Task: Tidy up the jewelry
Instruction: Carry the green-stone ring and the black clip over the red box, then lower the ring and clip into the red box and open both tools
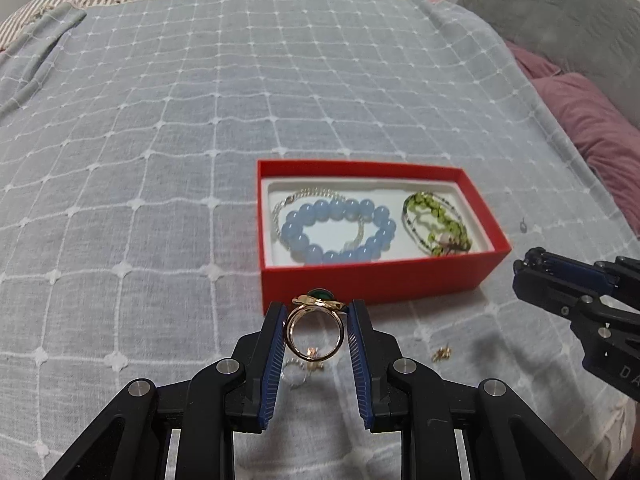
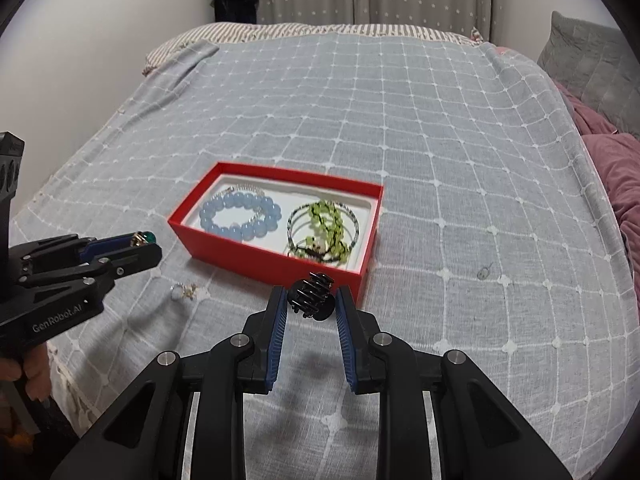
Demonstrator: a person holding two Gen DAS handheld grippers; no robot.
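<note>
A red jewelry box (image 1: 372, 278) lies on the bed with a blue bead bracelet (image 1: 338, 230), a silver chain (image 1: 298, 198) and a green bead bracelet (image 1: 438, 224) inside. My left gripper (image 1: 315, 322) is shut on a gold ring with a green stone (image 1: 314, 330), held just in front of the box. My right gripper (image 2: 311, 306) is shut on a black hair claw clip (image 2: 312, 298), held near the box's front corner (image 2: 360, 280). The ring also shows in the right wrist view (image 2: 142, 237).
A small gold earring (image 1: 440, 354) and a silvery piece with a gold charm (image 1: 304, 368) lie on the grey checked bedspread (image 1: 160, 160) in front of the box. Pink pillows (image 1: 592, 120) and a grey cushion (image 1: 560, 12) sit at the right.
</note>
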